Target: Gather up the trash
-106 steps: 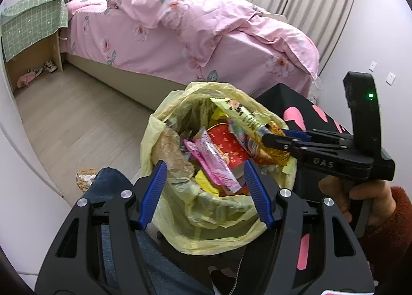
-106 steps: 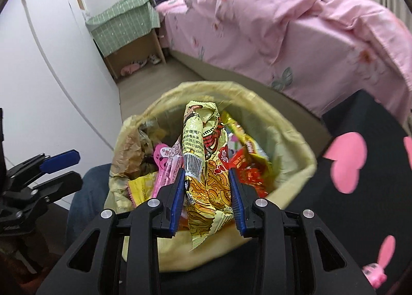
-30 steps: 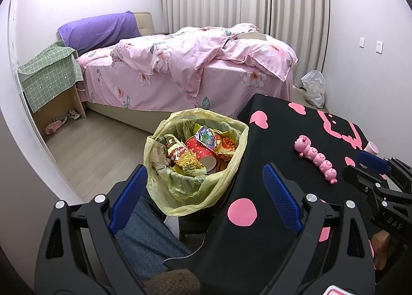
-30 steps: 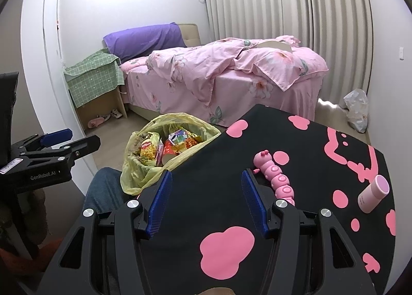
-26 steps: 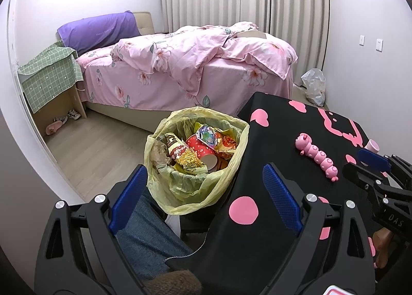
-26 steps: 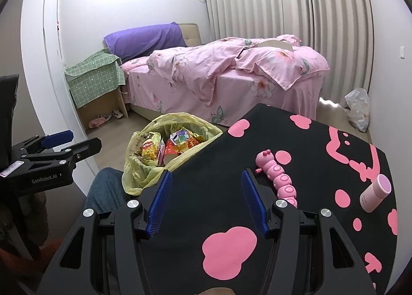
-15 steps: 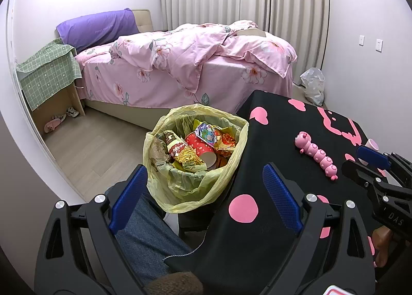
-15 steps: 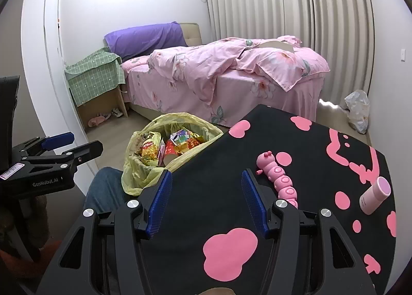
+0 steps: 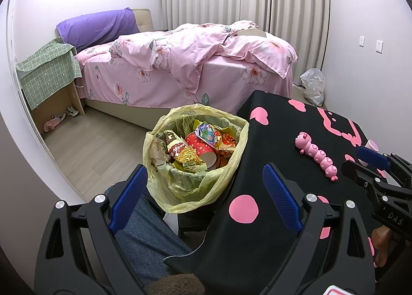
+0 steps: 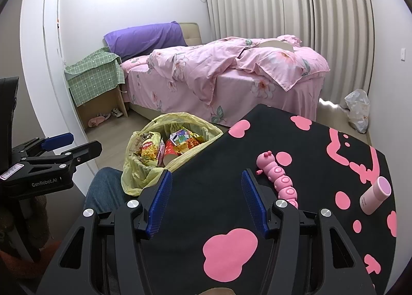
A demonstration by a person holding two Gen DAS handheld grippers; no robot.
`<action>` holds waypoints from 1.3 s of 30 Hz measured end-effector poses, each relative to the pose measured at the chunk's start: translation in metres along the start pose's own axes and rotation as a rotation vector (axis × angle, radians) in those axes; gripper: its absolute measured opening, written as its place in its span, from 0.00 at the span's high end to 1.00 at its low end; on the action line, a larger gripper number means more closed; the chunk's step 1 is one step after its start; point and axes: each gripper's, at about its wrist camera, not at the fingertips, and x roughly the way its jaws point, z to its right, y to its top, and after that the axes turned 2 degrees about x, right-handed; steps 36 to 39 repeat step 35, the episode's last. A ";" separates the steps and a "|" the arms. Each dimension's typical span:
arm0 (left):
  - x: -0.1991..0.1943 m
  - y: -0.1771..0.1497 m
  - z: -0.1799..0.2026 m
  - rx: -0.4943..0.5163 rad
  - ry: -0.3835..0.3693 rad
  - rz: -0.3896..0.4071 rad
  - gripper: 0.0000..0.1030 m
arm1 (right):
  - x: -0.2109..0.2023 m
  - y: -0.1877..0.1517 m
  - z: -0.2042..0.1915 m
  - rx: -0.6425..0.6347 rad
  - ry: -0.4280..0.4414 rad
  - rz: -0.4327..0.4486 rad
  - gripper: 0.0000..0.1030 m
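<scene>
I see my left gripper [image 9: 203,199] spread wide, nothing between its pads; it hangs over the near left corner of the table [image 9: 296,140], with the bin bag [image 9: 177,192] just beyond. My right gripper [image 10: 206,201] is also spread, empty, above the black cloth. Bag sits on the floor against the table's left edge, mouth open, filled with trash [image 9: 195,148]: wrappers, a red paper cup. On the table, right of my grippers: pink caterpillar toy [image 10: 279,179], and further right a pink bottle [image 10: 374,195] lying on its side. Bed [image 9: 180,68] on the far side
</scene>
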 end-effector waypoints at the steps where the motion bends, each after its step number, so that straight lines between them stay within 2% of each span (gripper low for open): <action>1: 0.000 0.000 0.000 0.001 0.001 0.000 0.16 | 0.000 0.000 0.000 -0.001 0.001 0.001 0.48; 27: 0.000 0.001 0.015 0.018 -0.029 -0.001 0.16 | -0.008 -0.003 0.007 0.002 -0.034 0.013 0.48; 31: 0.010 0.001 0.016 -0.004 -0.071 -0.049 0.16 | -0.011 -0.004 0.009 0.005 -0.042 0.015 0.48; 33: 0.024 -0.001 0.026 0.022 -0.091 -0.100 0.16 | -0.011 -0.004 0.011 -0.002 -0.060 0.010 0.48; 35: 0.041 -0.004 0.042 0.071 -0.132 -0.146 0.16 | -0.007 -0.003 0.030 0.022 -0.089 -0.010 0.48; 39: 0.041 -0.004 0.042 0.071 -0.132 -0.146 0.16 | -0.007 -0.003 0.030 0.022 -0.089 -0.010 0.48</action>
